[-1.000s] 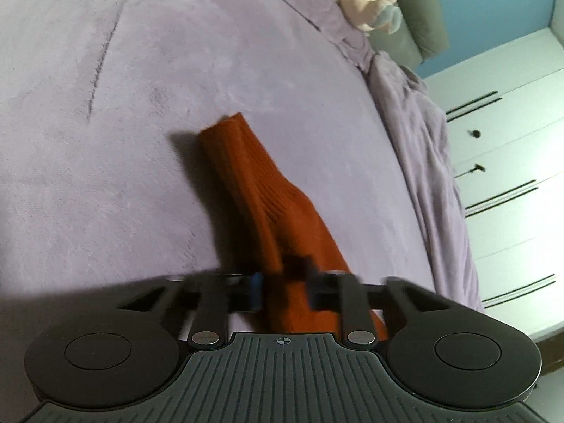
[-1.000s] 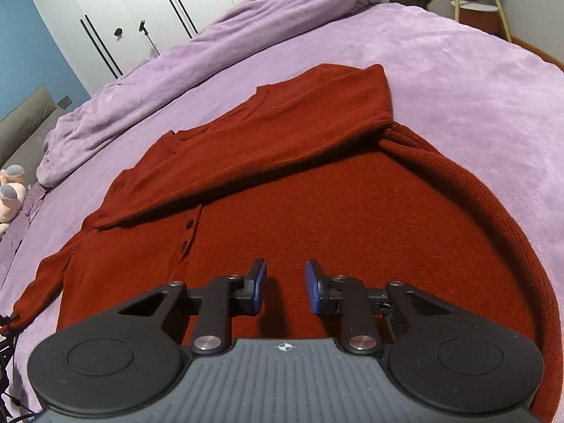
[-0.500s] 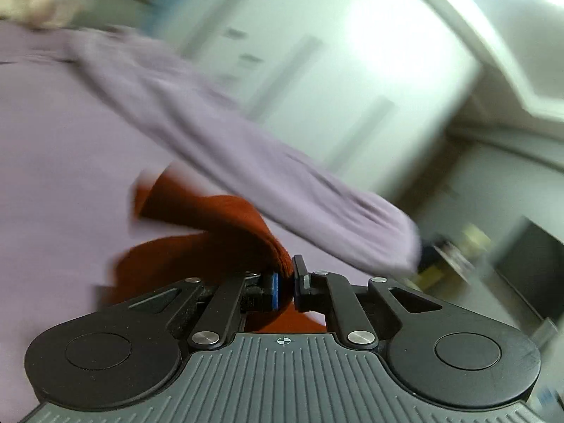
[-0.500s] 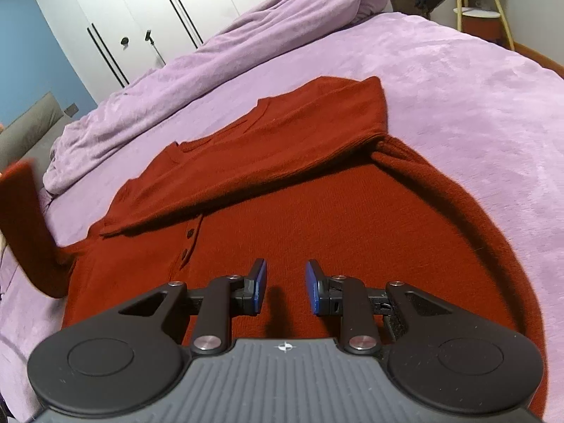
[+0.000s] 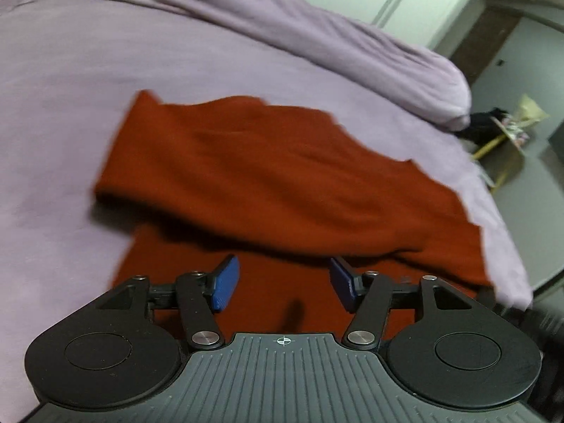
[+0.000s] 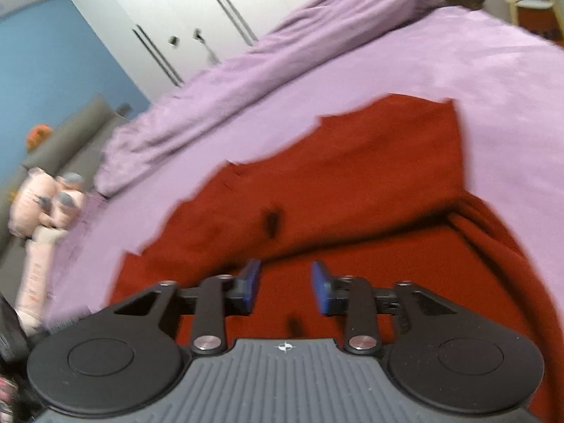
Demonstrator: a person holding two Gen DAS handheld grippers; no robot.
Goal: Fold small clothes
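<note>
Red sweater (image 5: 282, 176) lies flat on purple bed (image 5: 70, 105), sleeves folded across body. Bunched purple duvet (image 5: 317, 35) along far side of bed, white wardrobe (image 6: 211, 17) behind. Pink plush toys (image 6: 46, 204) at far left in right wrist view.

Left tool (image 5: 282, 283) over sweater's near part, jaws opening, nothing between blue pads (image 5: 225, 282).

Right tool (image 6: 284, 289) also over sweater, jaws opening, nothing between pads. Both views motion-blurred.
</note>
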